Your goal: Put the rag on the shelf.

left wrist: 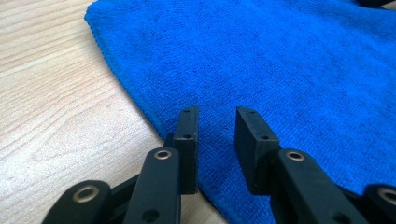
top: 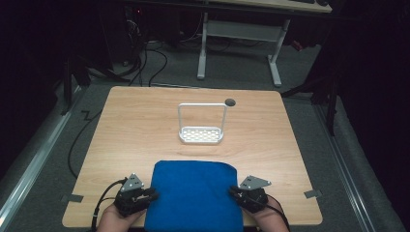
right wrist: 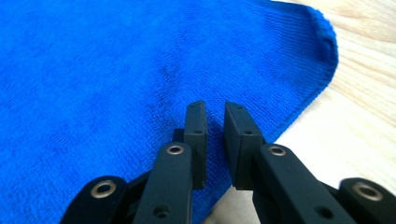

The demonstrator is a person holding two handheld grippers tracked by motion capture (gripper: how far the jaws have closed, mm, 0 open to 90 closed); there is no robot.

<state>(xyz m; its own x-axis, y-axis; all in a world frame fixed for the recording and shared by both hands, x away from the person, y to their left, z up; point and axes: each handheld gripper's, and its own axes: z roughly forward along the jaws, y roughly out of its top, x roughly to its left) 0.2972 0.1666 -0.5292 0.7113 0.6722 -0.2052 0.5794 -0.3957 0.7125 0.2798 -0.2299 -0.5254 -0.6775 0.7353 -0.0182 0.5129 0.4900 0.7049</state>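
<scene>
Towel (top: 193, 193), blue microfibre, flat on table (top: 145, 125). L gripper (left wrist: 215, 122) narrow gap, over towel edge. R gripper (right wrist: 215, 116) near-closed, nothing between fingers.

The high view looks forward and down from above the near side of the bench (top: 145, 125), taking in the whole top and the floor beyond. Each gripper view sits low and very near, looking along its own jaws across the blue cloth (top: 196, 193). The left gripper view faces the cloth's left edge, the right gripper view its right edge; all three share that cloth.
</scene>
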